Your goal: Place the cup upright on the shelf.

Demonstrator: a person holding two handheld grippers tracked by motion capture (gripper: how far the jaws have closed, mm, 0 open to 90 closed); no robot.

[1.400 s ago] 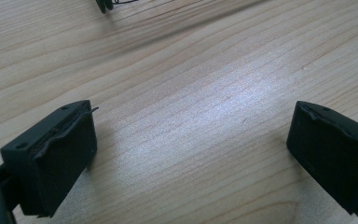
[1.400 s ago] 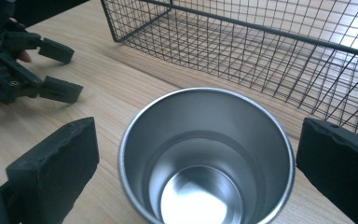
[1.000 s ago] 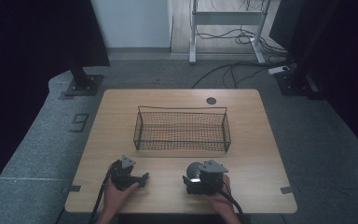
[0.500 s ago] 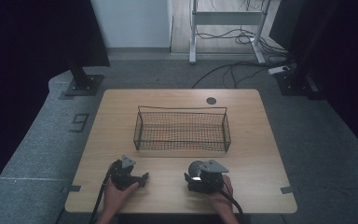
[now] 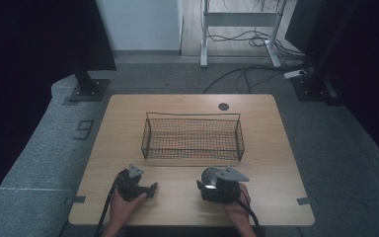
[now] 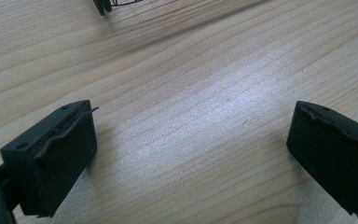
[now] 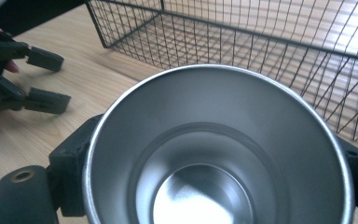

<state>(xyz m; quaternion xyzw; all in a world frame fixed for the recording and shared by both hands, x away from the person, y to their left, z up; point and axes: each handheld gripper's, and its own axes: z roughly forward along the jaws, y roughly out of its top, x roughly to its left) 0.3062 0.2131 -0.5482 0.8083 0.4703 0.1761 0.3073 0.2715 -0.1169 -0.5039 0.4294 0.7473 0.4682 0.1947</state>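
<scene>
**Right claw clamped on a steel cup, left claw open over bare desk**

High view: A light wooden desk (image 5: 276,148) stands on grey carpet. A black wire basket (image 5: 192,137) sits near the middle of the desk, with nothing visible inside it. At the near edge, a person's two hands come in from the bottom. The left claw (image 5: 153,187) lies low on the desk to the left, well apart from the basket. The right claw (image 5: 208,183) is to the right, just in front of the basket's near wall, and a shiny metal cup (image 5: 208,178) sits in it, mouth turned toward the left.

Left gripper view: The two black jaws stand wide apart, one at each lower corner. Between them is plain wood grain; they hold nothing. A bit of the basket's wire shows at the top edge.

Right gripper view: The stainless steel cup (image 7: 214,154) fills the lower frame, seen straight into its open mouth. The jaws have just been closing and now press on the cup's outer wall from both sides, gripping it. Behind the cup rises the basket's mesh (image 7: 242,42). At far left the other hand's claw (image 7: 44,79) rests on the desk with its jaws parted.
</scene>
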